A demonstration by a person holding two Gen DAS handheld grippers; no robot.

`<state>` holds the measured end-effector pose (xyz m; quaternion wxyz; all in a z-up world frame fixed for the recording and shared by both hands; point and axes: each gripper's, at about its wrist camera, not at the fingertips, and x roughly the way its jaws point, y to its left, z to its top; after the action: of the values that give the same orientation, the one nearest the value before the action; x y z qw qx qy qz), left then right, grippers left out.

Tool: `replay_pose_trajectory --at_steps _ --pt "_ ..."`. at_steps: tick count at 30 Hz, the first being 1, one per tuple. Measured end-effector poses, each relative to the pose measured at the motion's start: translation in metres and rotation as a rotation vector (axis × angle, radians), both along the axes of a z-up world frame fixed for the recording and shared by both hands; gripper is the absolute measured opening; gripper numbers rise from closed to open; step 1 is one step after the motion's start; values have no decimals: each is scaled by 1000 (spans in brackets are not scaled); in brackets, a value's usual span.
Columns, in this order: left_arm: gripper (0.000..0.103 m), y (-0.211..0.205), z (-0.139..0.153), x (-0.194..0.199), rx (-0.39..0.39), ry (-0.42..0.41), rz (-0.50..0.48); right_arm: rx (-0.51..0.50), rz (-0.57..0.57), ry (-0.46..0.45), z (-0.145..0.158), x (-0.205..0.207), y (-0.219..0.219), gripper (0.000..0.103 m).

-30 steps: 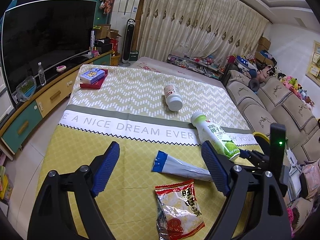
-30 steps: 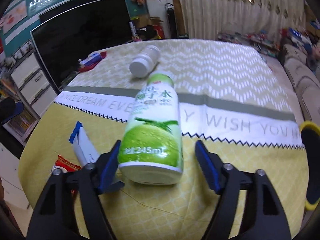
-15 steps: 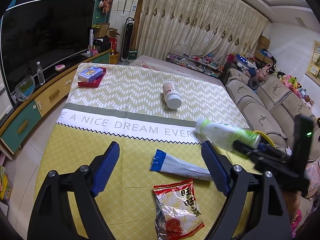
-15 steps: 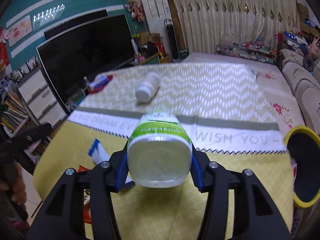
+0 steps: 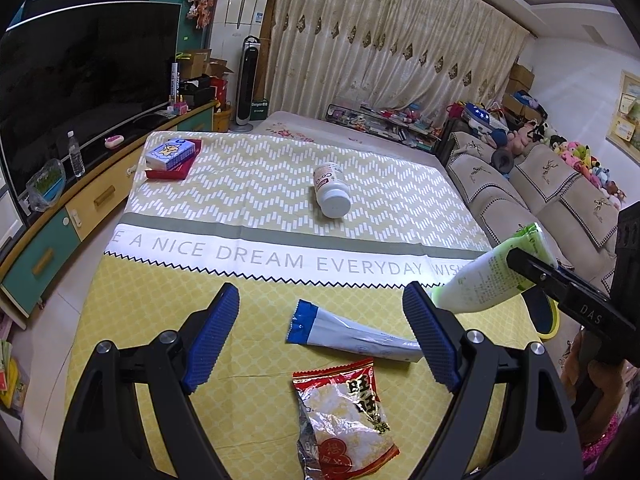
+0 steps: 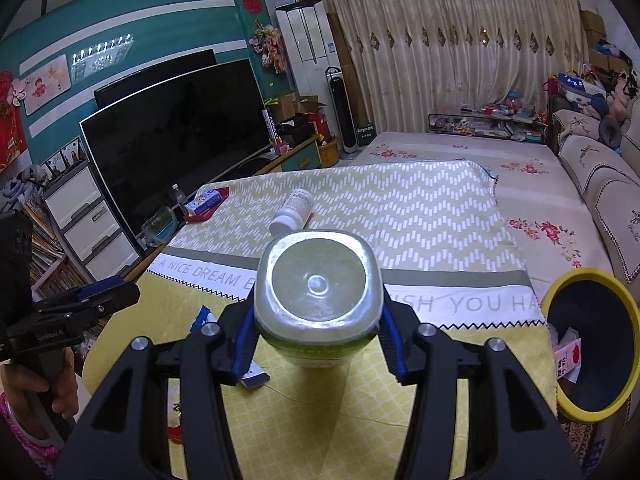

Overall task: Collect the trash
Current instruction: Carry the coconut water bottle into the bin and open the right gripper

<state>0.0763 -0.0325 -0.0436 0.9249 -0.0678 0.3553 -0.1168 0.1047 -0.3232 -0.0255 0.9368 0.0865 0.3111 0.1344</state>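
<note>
My right gripper (image 6: 316,328) is shut on a green and white drink bottle (image 6: 316,292) and holds it lifted above the table, base toward the camera. The bottle also shows at the right of the left wrist view (image 5: 488,276). My left gripper (image 5: 320,332) is open and empty above the yellow cloth. Between and beyond its fingers lie a blue and white wrapper (image 5: 352,332) and a red snack bag (image 5: 344,412). A white pill bottle (image 5: 331,196) lies on its side farther back. A yellow-rimmed bin (image 6: 592,340) stands at the table's right edge.
A blue tissue pack on a red tray (image 5: 170,158) sits at the far left corner of the table. A TV stand (image 5: 60,208) runs along the left. A sofa (image 5: 560,208) lies to the right. The bin holds some trash (image 6: 566,360).
The right gripper closed on the green bottle, lifted it off the table and tilted it up toward the right. The left gripper stayed open and nearly still.
</note>
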Motion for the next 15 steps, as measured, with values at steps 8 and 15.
replay_pose_trajectory --at_steps 8,15 --pt "83 -7 0 2 11 3 -17 5 -27 -8 5 -4 -15 49" --pt "83 -11 0 6 18 7 -27 -1 -100 -33 15 -12 -42 49"
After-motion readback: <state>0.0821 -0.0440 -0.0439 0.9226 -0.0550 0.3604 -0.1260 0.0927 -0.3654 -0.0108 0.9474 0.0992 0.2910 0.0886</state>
